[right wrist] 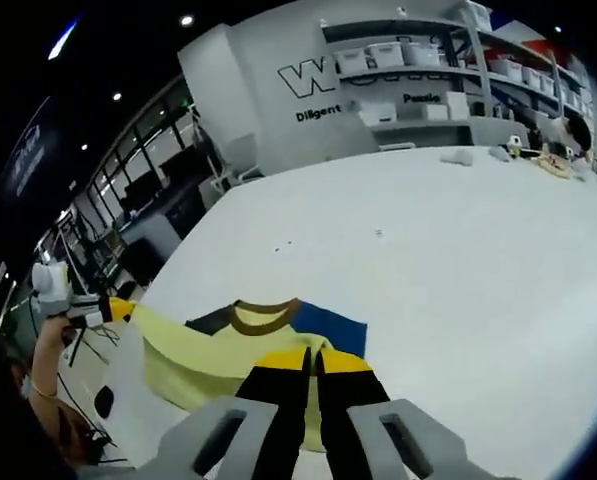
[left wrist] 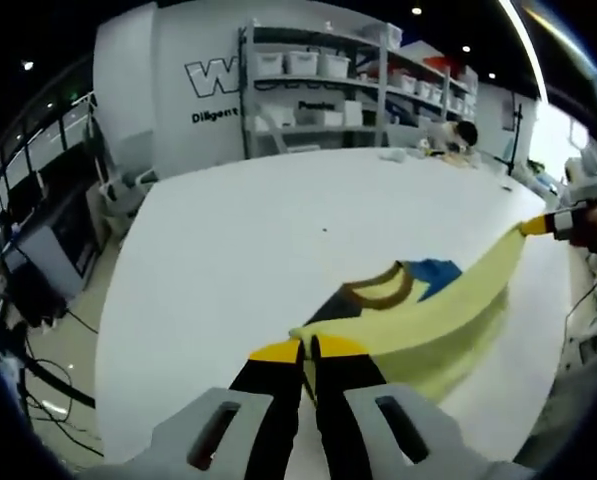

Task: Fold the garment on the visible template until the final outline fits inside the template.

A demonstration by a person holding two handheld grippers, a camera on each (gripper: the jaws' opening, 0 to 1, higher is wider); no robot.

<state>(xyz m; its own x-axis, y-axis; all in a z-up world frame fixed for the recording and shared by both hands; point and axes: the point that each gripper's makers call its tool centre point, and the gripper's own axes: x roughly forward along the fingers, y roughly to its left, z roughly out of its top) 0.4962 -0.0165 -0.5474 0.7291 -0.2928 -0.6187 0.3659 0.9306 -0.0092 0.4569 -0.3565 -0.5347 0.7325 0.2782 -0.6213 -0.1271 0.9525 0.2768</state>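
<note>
Stretching between both tools, the yellow garment hangs lifted over the white table, its long axis running from the left gripper to the right gripper. Each pair of jaws is pinched onto a garment edge. Its brown collar points toward the shelving beyond the table.

The left gripper view looks from low over the near edge of the white table, along its own jaws toward the shelving at 12 o'clock, with the right gripper far off at 3 o'clock. The right gripper view faces the same way from further right, the left gripper at 9 o'clock. Both sit close over the yellow garment and share it, the table, the shelving and the lettered wall.
</note>
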